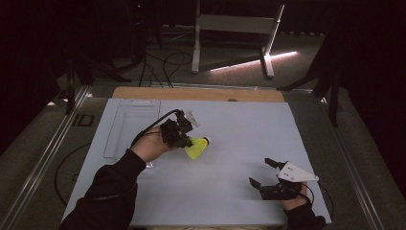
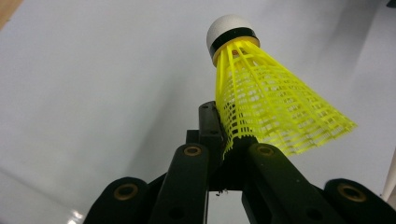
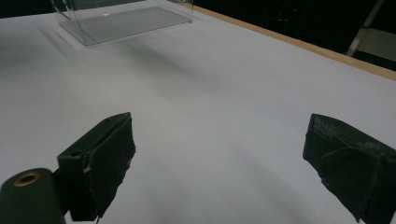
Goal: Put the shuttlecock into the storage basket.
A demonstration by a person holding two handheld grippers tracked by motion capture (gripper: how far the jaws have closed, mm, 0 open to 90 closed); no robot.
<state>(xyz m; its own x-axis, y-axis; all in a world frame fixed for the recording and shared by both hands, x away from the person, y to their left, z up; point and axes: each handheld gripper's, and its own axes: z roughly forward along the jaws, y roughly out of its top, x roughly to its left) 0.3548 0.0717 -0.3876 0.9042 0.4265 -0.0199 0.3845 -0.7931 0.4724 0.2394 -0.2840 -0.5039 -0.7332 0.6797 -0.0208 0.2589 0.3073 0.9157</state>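
Observation:
A yellow shuttlecock [image 1: 197,147] with a white cork tip hangs just above the white table [image 1: 239,129], left of centre. My left gripper [image 1: 184,139] is shut on the rim of its mesh skirt. In the left gripper view the shuttlecock [image 2: 266,107] points its cork away and up, its skirt edge pinched between the black jaws of the left gripper [image 2: 229,144]. My right gripper [image 1: 262,172] rests low at the table's front right, jaws wide open. Its view shows the right gripper [image 3: 219,158] with bare table between the pads.
A clear plastic box [image 1: 129,127] lies on the table's far left, also seen as the clear box [image 3: 123,16] in the right gripper view. A wooden strip [image 1: 196,93] edges the far side. Beyond it stand a metal frame [image 1: 234,38] and cables on the floor.

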